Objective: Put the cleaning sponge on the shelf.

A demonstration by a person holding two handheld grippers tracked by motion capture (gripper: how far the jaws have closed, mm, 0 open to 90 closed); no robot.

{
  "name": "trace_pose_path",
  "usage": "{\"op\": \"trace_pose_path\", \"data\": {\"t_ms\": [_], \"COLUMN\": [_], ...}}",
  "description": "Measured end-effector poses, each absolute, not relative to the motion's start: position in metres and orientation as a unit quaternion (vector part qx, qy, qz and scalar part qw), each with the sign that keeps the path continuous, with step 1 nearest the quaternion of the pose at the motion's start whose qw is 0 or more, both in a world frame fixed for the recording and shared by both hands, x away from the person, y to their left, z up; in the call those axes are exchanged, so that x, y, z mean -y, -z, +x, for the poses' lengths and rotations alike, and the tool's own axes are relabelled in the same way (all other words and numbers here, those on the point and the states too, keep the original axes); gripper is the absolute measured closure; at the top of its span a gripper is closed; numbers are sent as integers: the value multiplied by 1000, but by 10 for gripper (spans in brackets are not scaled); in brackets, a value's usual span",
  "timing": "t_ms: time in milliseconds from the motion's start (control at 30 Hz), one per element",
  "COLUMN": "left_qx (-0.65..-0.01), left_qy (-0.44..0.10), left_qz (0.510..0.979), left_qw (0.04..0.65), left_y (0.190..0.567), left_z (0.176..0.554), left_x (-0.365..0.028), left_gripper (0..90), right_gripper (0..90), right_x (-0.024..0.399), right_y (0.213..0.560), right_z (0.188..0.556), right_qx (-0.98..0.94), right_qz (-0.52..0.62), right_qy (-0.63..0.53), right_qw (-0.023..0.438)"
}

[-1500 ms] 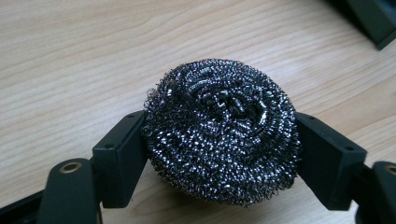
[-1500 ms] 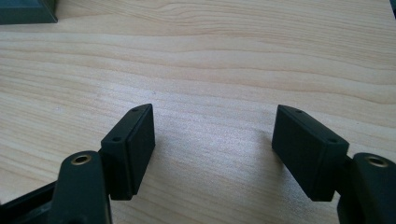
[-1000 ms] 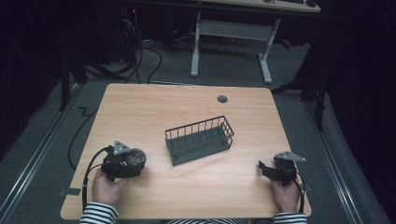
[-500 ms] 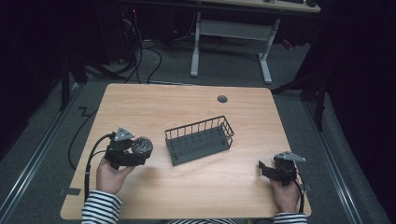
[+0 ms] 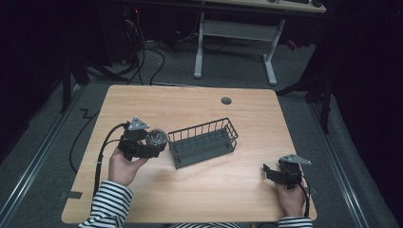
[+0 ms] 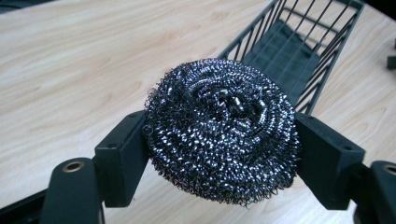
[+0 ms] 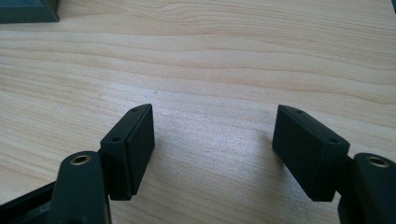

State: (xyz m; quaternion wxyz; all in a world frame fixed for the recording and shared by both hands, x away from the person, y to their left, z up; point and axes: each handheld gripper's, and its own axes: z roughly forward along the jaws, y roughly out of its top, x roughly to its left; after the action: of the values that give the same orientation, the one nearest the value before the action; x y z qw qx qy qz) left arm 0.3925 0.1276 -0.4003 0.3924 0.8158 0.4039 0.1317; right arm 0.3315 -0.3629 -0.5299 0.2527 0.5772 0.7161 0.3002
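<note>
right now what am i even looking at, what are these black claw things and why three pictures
A person sits at a wooden table, holding a hand-operated gripper in each hand. The high view looks down from above; the other two come from cameras riding on each gripper, looking along its black jaws. The left gripper holds a steel wool scourer, lifted beside the near end of a dark wire basket, the jaws pressed against its sides. The right gripper rests near the table's right edge with its jaws apart, holding nothing. A small round dark cap sits in the tabletop near the far edge.
</note>
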Motion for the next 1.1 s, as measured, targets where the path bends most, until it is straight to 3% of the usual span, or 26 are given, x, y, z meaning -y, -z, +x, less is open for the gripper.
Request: {"op": "trace_pose_path", "data": {"t_ms": [567,1100], "left_qx": [-357,-348], "left_qy": [-120,-127], "left_qz": [847,862], "left_qw": [375,347], "left_y": [397,415], "left_z": [425,434], "left_x": [-58,-35], "left_gripper": [256,249], "right_gripper": [299,299], "right_x": [363,363], "right_y": [530,530], "right_z": [331,331], "right_qx": [-716,-717], "right_qz": [577,576], "right_qy": [-300,-300], "right_qw": [253,253]}}
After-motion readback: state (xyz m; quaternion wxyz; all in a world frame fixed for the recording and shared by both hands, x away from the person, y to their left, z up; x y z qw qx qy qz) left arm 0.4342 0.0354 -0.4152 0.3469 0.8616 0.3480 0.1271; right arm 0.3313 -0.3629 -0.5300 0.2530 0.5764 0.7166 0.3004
